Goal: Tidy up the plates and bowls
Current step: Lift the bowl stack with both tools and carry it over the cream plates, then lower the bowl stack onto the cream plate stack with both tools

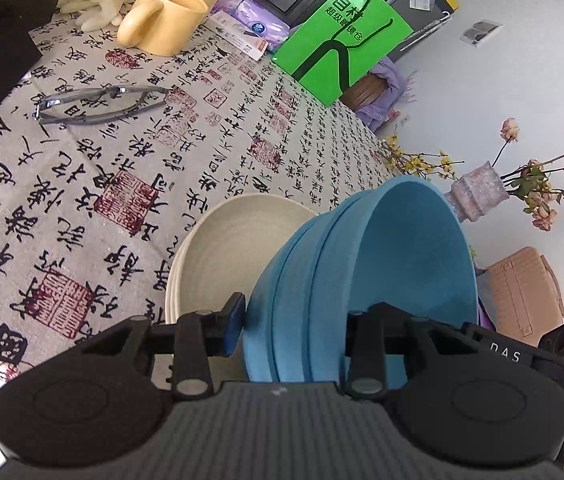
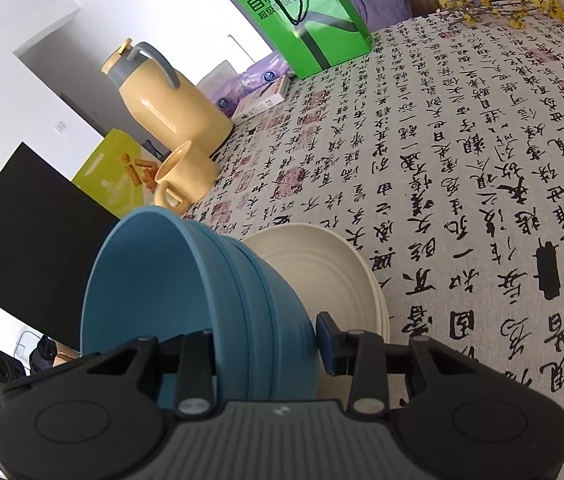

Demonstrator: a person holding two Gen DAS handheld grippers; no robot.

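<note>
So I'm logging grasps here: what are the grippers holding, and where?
Both grip the stack of blue bowls by its rim wall: left gripper on one side, right gripper opposite.

A home's living or dining room: a table under a calligraphy-print tablecloth (image 1: 130,184) bears a yellow jug (image 2: 166,100), mug (image 2: 188,176), glasses (image 1: 98,104), a shopping bag (image 2: 302,16); dried flowers (image 1: 542,176) stand beyond.

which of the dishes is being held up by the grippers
The blue bowls, nested and clamped at the rim by both grippers; the cream plates lie flat on the tablecloth.
</note>
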